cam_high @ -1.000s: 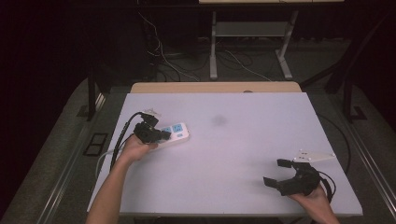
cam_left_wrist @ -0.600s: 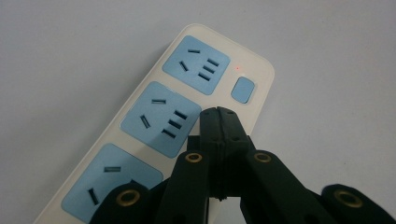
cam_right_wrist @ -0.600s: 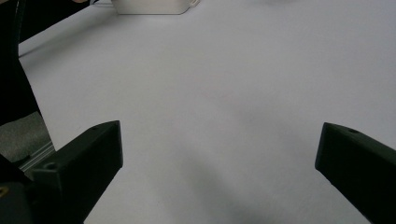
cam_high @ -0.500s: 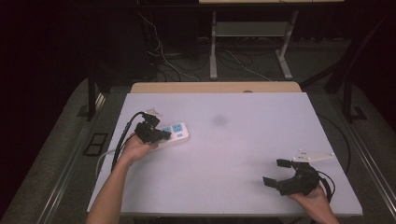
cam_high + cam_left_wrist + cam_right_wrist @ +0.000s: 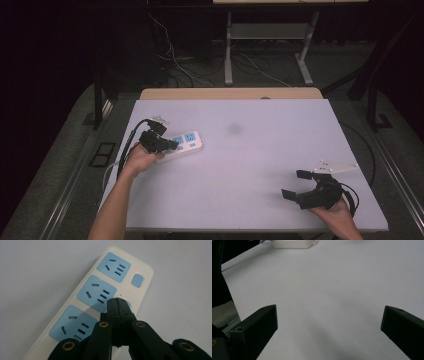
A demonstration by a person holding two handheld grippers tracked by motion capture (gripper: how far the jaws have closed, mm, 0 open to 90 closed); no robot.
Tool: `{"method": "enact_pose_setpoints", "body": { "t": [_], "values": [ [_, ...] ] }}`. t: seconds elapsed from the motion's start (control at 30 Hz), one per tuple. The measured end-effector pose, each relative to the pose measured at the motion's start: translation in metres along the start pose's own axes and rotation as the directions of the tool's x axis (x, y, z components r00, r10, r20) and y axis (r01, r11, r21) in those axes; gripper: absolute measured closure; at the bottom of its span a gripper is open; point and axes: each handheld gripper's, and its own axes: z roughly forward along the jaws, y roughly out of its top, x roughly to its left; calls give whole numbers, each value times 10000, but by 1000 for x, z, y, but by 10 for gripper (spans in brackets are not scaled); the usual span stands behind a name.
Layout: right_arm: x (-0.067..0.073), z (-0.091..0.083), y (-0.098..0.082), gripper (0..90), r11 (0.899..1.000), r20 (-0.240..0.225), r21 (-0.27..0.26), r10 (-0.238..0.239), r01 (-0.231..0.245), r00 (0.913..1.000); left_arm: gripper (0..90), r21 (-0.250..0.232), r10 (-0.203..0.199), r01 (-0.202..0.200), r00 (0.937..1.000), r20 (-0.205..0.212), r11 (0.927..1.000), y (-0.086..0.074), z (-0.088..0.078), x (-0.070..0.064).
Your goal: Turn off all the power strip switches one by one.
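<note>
My left gripper (image 5: 117, 300) presses its closed tips on the power strip (image 5: 100, 297), my right gripper (image 5: 298, 185) waits wide open.

In the left gripper view I see my two black jaws brought fully together with nothing between them, their joined tip resting on the cream strip right at a small blue switch beside the middle blue socket; a second switch lies just beyond the tip, with a tiny red light near it. My right gripper sits well apart from the strip, over bare white table (image 5: 250, 165), jaws spread wide and holding nothing; from it the strip lies far ahead and to the left.
</note>
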Motion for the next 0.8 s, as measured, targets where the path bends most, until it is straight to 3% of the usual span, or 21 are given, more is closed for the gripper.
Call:
{"method": "enact_pose_setpoints", "body": {
  "t": [0.13, 0.8],
  "values": [
    [-1, 0, 0, 6, 10000, 11, -5, 25, -25, 10000, 893, -364, -13, 17, 9999, 112, 9993, 4, -4, -1],
    [0, 0, 0, 6, 10000, 16, 1, 6, -6, 10000, 892, -412, 613, -617, 9981, -105, 9972, 32, -13, -14]
  ]
}}
